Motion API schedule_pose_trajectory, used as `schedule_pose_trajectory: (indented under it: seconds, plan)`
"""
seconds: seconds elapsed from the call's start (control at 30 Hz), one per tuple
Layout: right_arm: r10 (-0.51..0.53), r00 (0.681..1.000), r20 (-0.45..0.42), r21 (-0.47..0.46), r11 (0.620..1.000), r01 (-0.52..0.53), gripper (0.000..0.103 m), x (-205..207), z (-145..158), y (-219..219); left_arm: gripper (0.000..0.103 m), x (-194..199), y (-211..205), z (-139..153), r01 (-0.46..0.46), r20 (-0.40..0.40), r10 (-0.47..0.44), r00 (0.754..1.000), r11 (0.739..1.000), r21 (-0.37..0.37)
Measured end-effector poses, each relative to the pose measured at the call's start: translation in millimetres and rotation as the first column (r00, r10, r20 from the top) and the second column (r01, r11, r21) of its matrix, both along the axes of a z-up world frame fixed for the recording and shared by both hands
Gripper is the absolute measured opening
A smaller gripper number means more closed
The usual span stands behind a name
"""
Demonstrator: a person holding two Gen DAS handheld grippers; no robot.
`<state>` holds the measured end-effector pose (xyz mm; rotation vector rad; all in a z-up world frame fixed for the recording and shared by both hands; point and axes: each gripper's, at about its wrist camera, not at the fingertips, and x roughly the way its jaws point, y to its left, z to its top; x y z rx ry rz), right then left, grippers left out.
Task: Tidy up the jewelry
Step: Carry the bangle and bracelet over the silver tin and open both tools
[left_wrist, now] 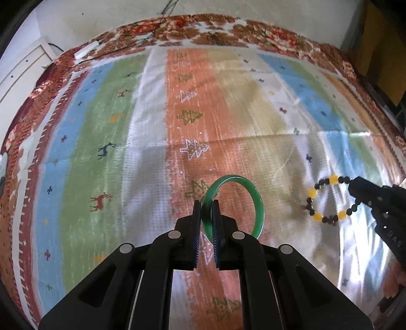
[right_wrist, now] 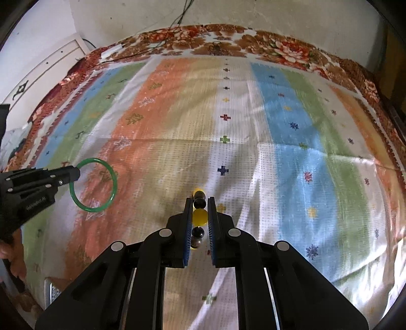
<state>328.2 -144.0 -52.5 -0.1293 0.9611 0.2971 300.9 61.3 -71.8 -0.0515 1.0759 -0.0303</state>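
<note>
My left gripper (left_wrist: 206, 203) is shut on a green bangle (left_wrist: 258, 208) and holds it upright above the striped cloth (left_wrist: 152, 127). The same bangle (right_wrist: 113, 177) and the left gripper (right_wrist: 76, 174) show at the left of the right wrist view. My right gripper (right_wrist: 200, 200) is shut on a bracelet of black and yellow beads (right_wrist: 200, 215), seen edge-on between its fingers. In the left wrist view this bead bracelet (left_wrist: 314, 194) hangs as a ring from the right gripper (left_wrist: 354, 184) at the right, above the cloth.
The striped cloth (right_wrist: 291, 152) with small tree and deer patterns covers a bed with a floral blanket border (left_wrist: 215, 30). A white wall and cables (right_wrist: 177, 15) are behind. A white cabinet (right_wrist: 50, 66) stands at the left.
</note>
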Motion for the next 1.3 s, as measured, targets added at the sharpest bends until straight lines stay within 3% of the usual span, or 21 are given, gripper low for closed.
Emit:
schedule_pose_trajectory:
  seconds: [0.57, 1.3]
  plan:
    - [0.078, 0.984, 0.159, 0.027, 0.996, -0.083, 0.012, -61.9, 60.3, 5.2, 0.008, -60.0, -5.1, 44.9, -0.003, 0.099, 0.007, 0.995, 0.999, -0.035]
    - [0.152, 0.970, 0.189, 0.040, 0.986, -0.162, 0.012, -123.9, 68.4, 10.8, 0.008, -127.2, -24.4, 61.1, 0.027, 0.163, -0.019, 0.986, 0.999, -0.043]
